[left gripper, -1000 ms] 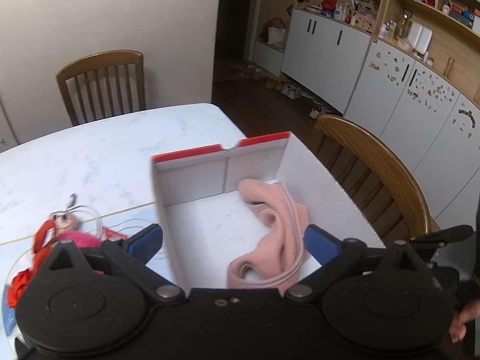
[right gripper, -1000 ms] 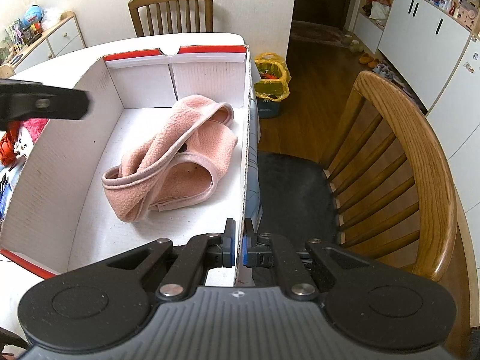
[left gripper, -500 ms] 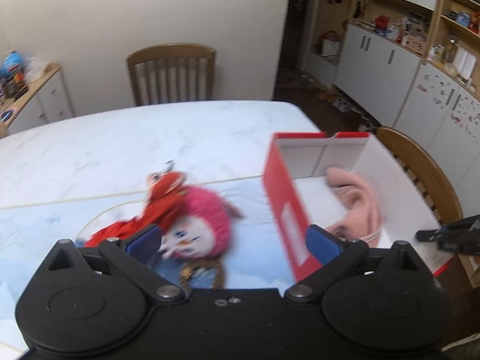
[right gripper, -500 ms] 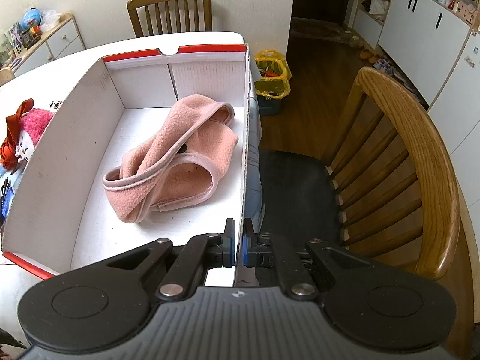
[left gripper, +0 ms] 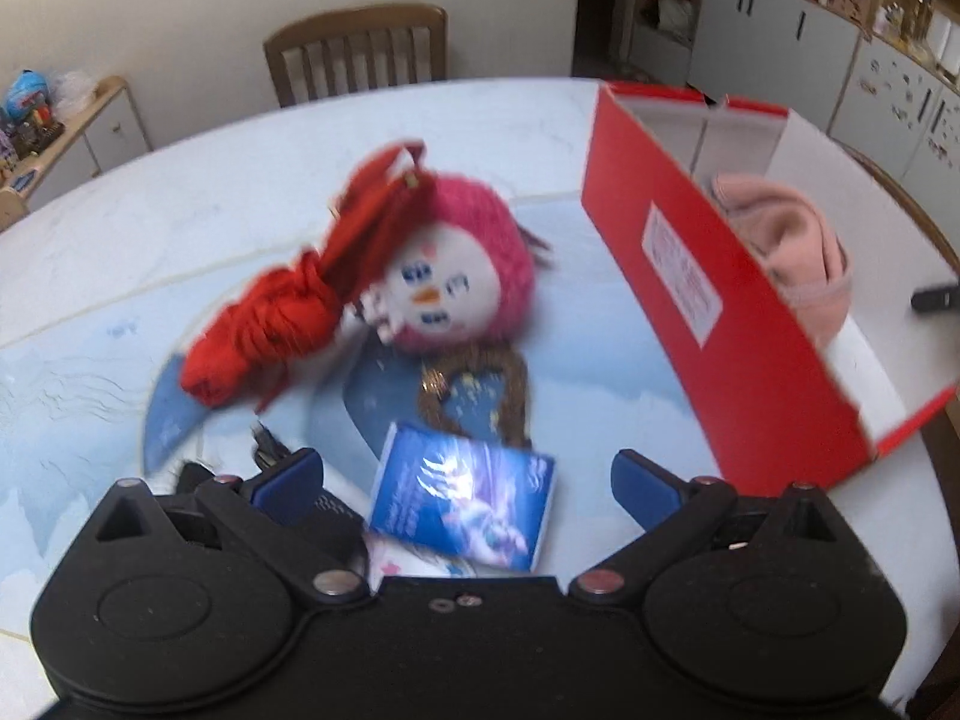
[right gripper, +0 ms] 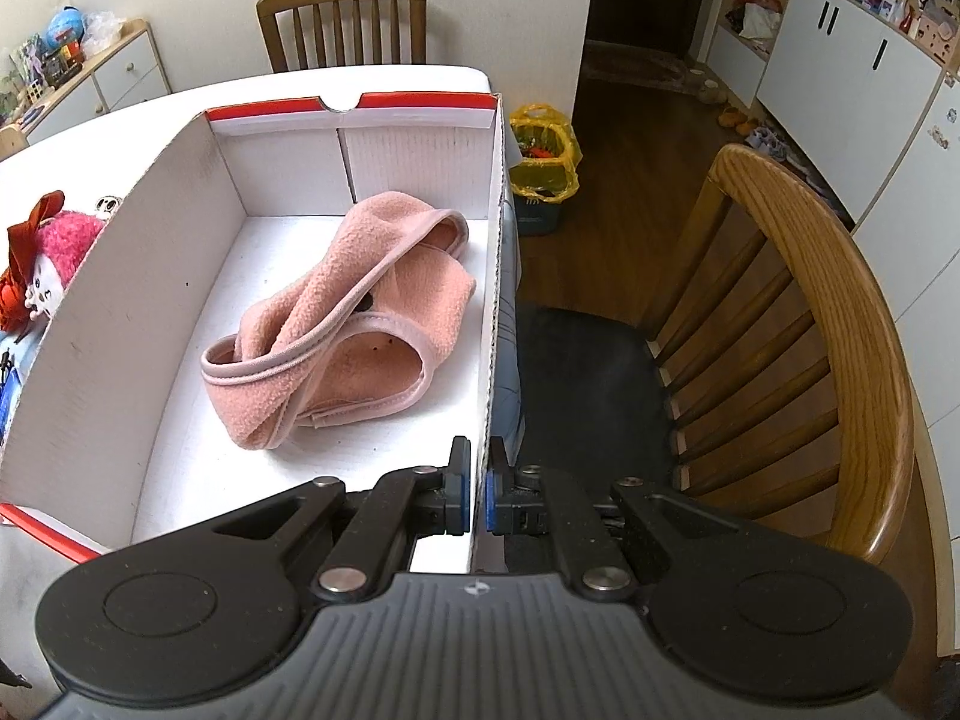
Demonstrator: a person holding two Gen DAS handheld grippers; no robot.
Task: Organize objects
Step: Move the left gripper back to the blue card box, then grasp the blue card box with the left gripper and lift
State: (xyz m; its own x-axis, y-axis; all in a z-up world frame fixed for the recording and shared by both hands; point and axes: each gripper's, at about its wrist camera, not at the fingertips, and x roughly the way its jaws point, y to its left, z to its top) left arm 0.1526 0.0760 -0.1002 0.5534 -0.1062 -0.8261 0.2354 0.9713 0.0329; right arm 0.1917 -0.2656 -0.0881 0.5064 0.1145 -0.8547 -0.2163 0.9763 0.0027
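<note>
Right gripper: clamped on right wall of box, one pad inside, one outside, near the box's front corner. Left gripper: jaws spread wide, nothing between pads, hovering over table above blue packet.

Inside box: pink cloth crumpled on white floor, mid-box, closer to right wall; nothing else seen in there. Box red outside, white inside, sitting at table's right edge. Same cloth seen over box's red side in left view.

Left of box on table: doll with pink fuzzy hair and white face, lying face up; red yarn bundle touching doll's head on its left. Gold-brown band below doll's head, just above packet. Black cord-like item beside left pad, partly hidden, unclear what. Left view blurred.

Further out: wooden chair right of box, another chair at table's far side, yellow bag on floor past box, white cabinets along right wall.
</note>
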